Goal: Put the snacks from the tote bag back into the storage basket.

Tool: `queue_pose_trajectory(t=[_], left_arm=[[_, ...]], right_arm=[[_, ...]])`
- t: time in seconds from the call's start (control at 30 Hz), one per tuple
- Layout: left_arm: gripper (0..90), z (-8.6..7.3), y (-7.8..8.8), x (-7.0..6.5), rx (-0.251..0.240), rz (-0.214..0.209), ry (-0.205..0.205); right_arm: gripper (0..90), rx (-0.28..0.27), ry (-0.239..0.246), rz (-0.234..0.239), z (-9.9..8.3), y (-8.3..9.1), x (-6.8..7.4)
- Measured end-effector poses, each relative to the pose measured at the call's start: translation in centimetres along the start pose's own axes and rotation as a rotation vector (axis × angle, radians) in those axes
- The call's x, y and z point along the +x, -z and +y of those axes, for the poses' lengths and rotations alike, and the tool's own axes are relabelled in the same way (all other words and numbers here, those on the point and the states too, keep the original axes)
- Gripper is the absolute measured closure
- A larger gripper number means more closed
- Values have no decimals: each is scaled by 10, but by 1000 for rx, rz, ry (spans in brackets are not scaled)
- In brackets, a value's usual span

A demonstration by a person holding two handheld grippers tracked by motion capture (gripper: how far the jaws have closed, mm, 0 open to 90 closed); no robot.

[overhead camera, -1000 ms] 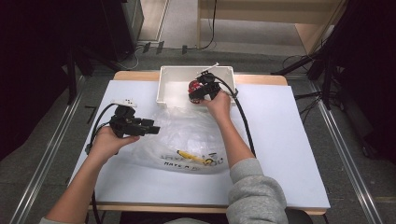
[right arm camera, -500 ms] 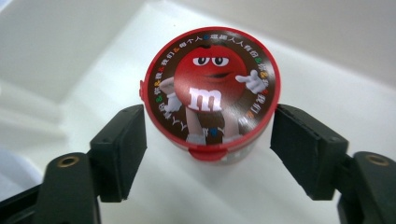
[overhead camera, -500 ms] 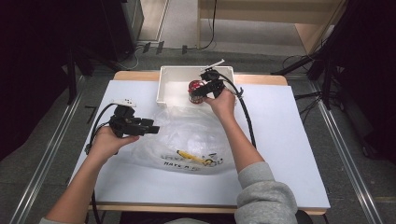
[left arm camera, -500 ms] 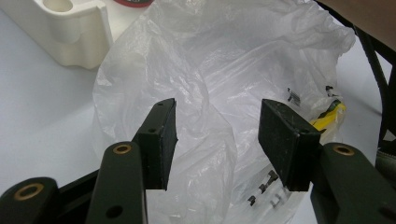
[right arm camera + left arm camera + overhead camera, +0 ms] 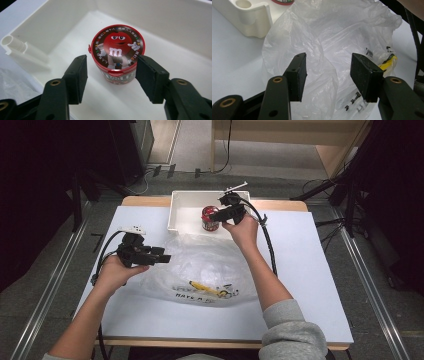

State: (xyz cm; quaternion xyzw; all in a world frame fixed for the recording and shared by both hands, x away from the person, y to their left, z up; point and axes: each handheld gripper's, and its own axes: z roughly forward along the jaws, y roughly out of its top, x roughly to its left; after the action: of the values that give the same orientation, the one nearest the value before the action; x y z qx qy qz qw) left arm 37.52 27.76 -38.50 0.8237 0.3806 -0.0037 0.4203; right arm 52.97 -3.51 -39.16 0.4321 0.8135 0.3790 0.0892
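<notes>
At the left of the high view, the left gripper [image 5: 162, 258] hovers at the edge of the clear plastic bag [image 5: 200, 270], its jaws apart with nothing between them but crumpled film beyond. Right of it, in the upper middle, the white tray [image 5: 176, 210] holds the red candy tub [image 5: 210, 218], standing upright. The right gripper [image 5: 224, 214] sits just beside it; its jaws have just been closing, with the tub between them, one pad touching its side, the other apart.
</notes>
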Motion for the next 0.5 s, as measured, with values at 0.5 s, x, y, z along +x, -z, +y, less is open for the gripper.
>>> queue_pose_trajectory(t=[0.5], left_arm=[[484, 0, 0, 0, 4, 1, -5]], right_arm=[[777, -56, 3, 10, -15, 4, -2]])
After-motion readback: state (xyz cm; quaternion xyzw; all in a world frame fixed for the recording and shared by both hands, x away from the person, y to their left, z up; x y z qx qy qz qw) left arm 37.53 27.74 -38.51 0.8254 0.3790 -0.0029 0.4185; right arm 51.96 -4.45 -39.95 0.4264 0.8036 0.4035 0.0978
